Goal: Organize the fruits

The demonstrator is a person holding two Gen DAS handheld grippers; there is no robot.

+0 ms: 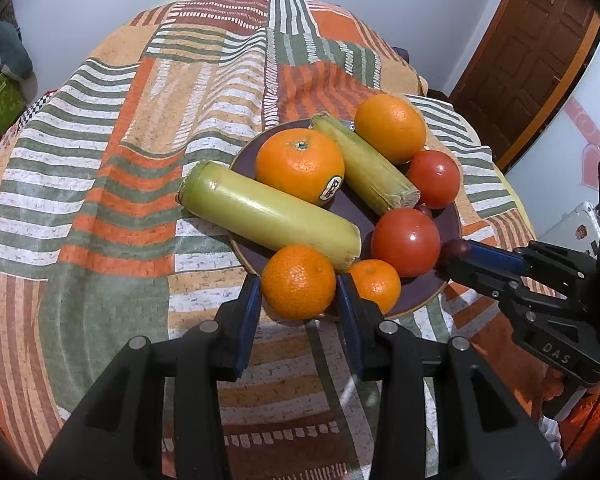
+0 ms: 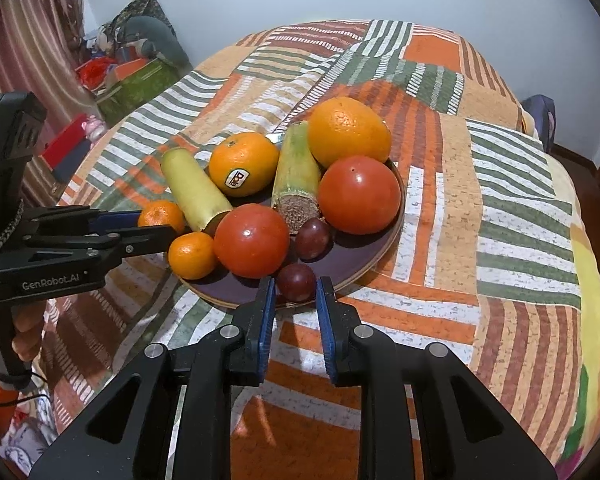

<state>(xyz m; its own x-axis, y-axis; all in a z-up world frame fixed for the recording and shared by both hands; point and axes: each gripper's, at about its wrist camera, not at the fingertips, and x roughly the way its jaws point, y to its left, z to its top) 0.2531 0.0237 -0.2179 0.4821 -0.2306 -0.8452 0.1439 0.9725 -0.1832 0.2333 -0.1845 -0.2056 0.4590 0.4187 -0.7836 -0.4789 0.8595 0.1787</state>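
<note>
1. The left gripper point(image 1: 298, 300) is being held open around a small orange point(image 1: 298, 282) at the near edge of the plate point(image 1: 448, 216). One blue pad is sitting on each side of the small orange, very close to its skin. Whether the pads are touching it cannot be told.

2. The right gripper point(image 2: 296, 292) is also being held open. A dark round grape point(image 2: 296, 282) is sitting just between its fingertips, at the near rim of the plate.

3. All the fruit is being kept on the purple plate, which is resting on a striped cloth point(image 1: 100, 160). A second small orange point(image 1: 376, 284), two red tomatoes point(image 1: 406, 242), two big oranges point(image 1: 300, 166) and two green cane sticks point(image 1: 268, 216) are being crowded together there. A second grape point(image 2: 313, 238) is lying behind the first.

4. It looks as if two pickups are being started at once. For a good grip, the pads should be closed slowly and evenly on the widest part of each fruit.

5. The grape is probably soft and slippery, so only a gentle squeeze should be used.

6. The small orange is touching the long cane stick, so it should be lifted straight up, so that nothing is being rolled off the plate.
</note>
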